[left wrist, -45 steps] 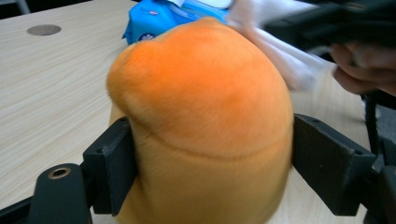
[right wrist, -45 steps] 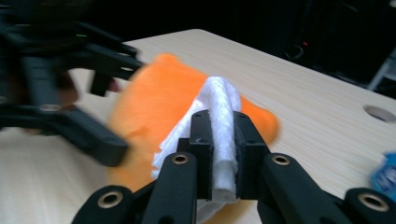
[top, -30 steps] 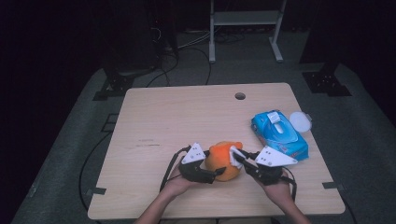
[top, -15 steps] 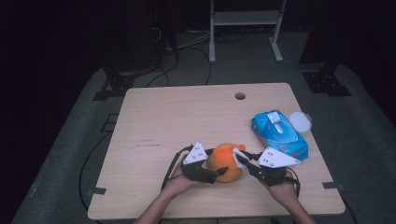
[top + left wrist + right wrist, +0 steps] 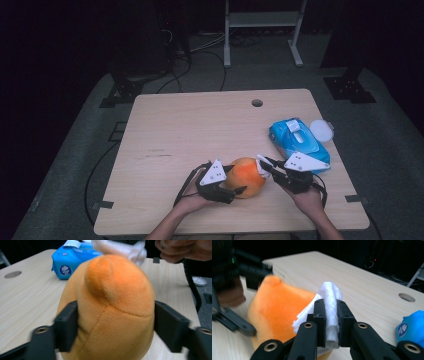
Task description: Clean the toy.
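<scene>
An orange plush toy (image 5: 244, 177) sits near the table's front edge between the jaws of my left gripper (image 5: 237, 179). In the left gripper view both black pads lie against the plush toy's (image 5: 110, 310) sides, and the jaws have just been opening a little. My right gripper (image 5: 262, 165) is shut on a folded white wipe (image 5: 330, 307). It holds that wipe against the right side of the plush toy (image 5: 277, 310). The wipe (image 5: 120, 250) also shows at the toy's far end in the left gripper view.
A blue pack of wet wipes (image 5: 299, 140) lies at the table's right, with a white round lid (image 5: 321, 131) beside it. A cable hole (image 5: 257, 103) sits near the far edge. A metal shelf frame (image 5: 262, 20) stands on the floor behind the table.
The plush toy has shifted slightly toward the front edge in the left gripper. The right gripper with the wipe has slid a little to the right along the toy.
</scene>
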Available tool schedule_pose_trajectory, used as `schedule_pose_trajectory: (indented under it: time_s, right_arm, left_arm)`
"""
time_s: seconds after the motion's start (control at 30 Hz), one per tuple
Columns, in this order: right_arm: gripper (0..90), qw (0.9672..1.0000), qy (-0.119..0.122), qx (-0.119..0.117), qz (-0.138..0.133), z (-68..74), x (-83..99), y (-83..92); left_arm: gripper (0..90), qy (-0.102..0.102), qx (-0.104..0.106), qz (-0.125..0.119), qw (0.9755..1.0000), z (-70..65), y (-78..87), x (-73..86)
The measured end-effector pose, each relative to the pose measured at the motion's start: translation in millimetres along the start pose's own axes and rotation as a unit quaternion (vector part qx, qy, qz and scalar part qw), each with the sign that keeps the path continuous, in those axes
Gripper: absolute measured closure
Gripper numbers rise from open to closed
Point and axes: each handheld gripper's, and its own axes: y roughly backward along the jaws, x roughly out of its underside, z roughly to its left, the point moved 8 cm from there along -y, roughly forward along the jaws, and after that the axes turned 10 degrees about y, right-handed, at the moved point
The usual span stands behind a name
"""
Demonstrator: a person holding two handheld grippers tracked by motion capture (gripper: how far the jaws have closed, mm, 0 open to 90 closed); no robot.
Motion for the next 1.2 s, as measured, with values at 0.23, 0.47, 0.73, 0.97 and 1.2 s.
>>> schedule_pose_trajectory:
  time_s: [0.23,0.47,0.73,0.97,1.2]
  right_arm:
    - [79.4,0.9993,0.007,-0.036,-0.003,15.0,-7.2,2.9]
    - [79.3,0.9968,0.043,-0.068,-0.007,42.0,-26.0,-4.2]
    - [79.5,0.9985,0.011,-0.042,0.032,5.7,1.5,5.0]
    - [79.7,0.9972,0.019,-0.068,0.025,24.0,-13.4,-3.8]
    - [79.8,0.9972,0.000,-0.060,0.045,9.0,-4.5,-6.3]
  left_arm:
    - [23.2,0.007,0.008,-0.003,0.9999,-3.5,-4.6,3.0]
    - [28.1,-0.038,0.007,0.018,0.9991,-10.6,-1.1,9.4]
    - [27.1,-0.059,0.012,0.006,0.9982,-16.9,-7.2,8.9]
    - [27.6,-0.090,0.018,0.022,0.9955,-22.9,-6.1,13.3]
    - [27.9,-0.121,0.014,0.026,0.9922,-26.1,-8.2,13.0]
